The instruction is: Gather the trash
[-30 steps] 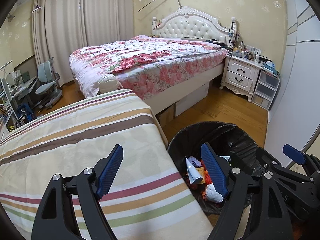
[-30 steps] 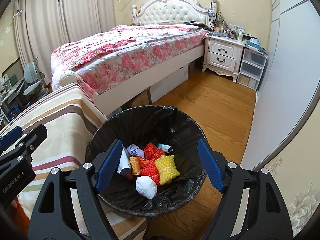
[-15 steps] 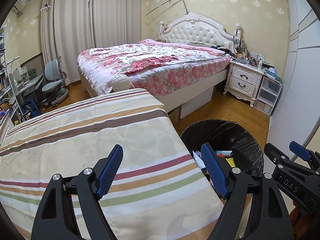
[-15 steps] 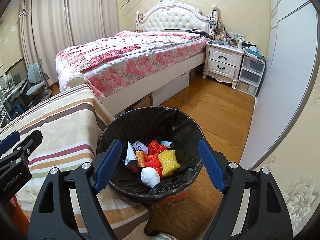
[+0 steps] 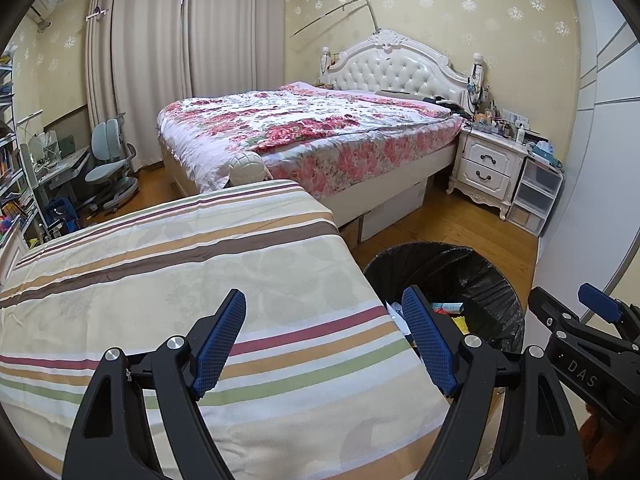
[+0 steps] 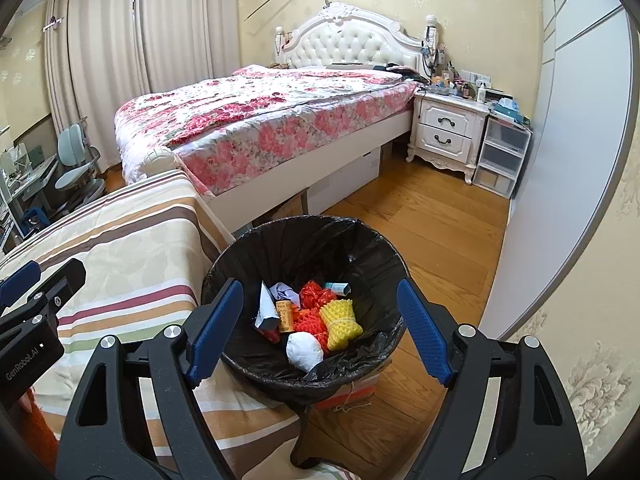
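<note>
Black-lined trash bin [image 6: 304, 248], beside the striped bed [image 5: 180, 280], already holds the trash [image 6: 316, 316]; with left claw [image 5: 324, 344] and right claw [image 6: 320, 328] both apart and empty, scan the bedspread before reaching.

Floral bed [image 5: 312, 136], wooden floor [image 6: 432, 232]

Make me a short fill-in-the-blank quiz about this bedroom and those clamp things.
1. The trash bin is lined with a ____ bag.
2. Both the left hand-held gripper and the right hand-held gripper hold ____.
3. The white nightstand has ____ drawers.
4. The striped cloth lies to the bin's ____ in both views.

Missing: black; nothing; two; left
</note>
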A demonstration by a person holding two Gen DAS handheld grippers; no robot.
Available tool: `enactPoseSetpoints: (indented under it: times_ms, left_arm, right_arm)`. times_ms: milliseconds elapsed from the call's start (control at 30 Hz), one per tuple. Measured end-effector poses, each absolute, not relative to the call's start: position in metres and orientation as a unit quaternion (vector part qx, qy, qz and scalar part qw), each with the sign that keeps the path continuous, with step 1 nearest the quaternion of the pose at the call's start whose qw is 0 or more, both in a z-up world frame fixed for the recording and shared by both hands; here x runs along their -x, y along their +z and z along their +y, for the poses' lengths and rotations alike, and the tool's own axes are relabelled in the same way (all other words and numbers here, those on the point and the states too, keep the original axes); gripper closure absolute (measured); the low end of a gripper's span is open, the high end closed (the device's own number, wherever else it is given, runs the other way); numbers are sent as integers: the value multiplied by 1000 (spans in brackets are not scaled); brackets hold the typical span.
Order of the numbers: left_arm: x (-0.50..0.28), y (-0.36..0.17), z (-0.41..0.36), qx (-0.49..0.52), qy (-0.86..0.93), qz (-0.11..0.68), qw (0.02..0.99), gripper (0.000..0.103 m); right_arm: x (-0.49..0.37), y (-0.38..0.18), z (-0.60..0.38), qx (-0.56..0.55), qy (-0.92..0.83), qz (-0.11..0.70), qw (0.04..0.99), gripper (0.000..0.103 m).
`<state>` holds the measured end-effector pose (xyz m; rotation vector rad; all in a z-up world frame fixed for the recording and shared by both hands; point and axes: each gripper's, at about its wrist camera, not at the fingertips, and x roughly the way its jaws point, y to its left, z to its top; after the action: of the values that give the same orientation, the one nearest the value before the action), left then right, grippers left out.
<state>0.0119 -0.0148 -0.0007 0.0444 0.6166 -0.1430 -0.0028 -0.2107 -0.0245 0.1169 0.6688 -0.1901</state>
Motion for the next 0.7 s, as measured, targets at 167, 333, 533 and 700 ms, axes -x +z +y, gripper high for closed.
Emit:
enactPoseSetpoints:
  times_ms: [167,333,533,700]
  left_arm:
    - [-12,-1,-14,-22,-70,303,950,25]
    - [-11,-1,-14,-21,-70,303,950,25]
    - [-12,0,-13,-20,-70,304,950,25]
    - [-11,0,-12,-20,-70,303,950,25]
  right_arm:
    - [3,-24,-211,-57,-93,327,939,25]
    - [3,-25,-210,-57,-93,326,939,25]
    - [3,-21,-208,-56,-91,323,940,25]
    - [3,-20,-207,-55,-91,323,940,25]
